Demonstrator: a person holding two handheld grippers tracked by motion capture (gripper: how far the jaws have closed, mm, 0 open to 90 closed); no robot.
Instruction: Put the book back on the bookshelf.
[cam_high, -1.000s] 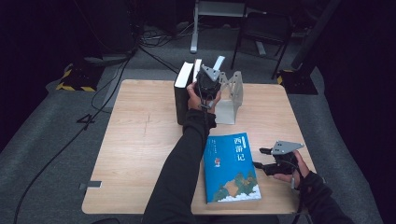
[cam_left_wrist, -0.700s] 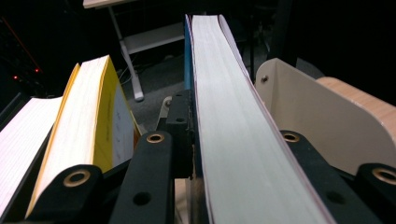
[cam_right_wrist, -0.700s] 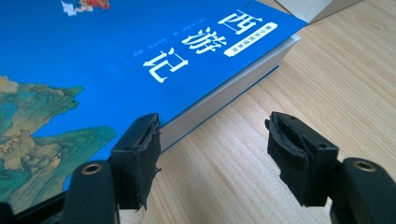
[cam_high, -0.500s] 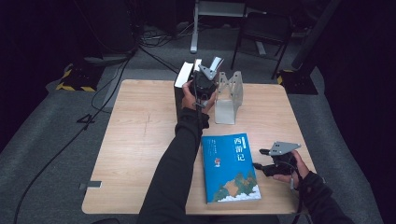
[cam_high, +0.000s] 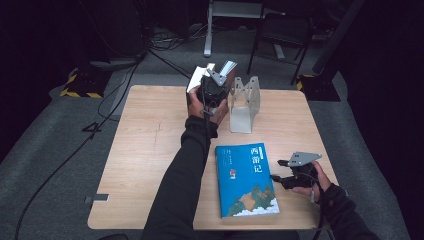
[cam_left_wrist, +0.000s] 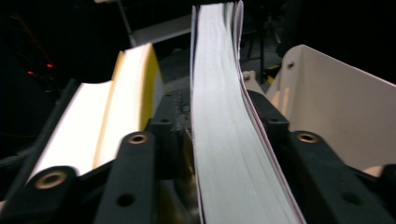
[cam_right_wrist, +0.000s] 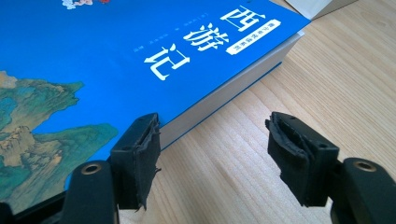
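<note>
Left gripper at the standing books

The left gripper (cam_high: 216, 82) has just been opening its jaws, a white-paged book (cam_left_wrist: 224, 121) between them, beside the metal bookend (cam_high: 244, 102). The right gripper (cam_right_wrist: 212, 158) rests spread beside the blue book (cam_high: 246, 179).

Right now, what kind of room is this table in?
Probably a studio or lab set up for recording, not a home. A wooden table stands alone on grey carpet in a dark room, cables trail across the floor, and a metal stand sits behind it.
</note>
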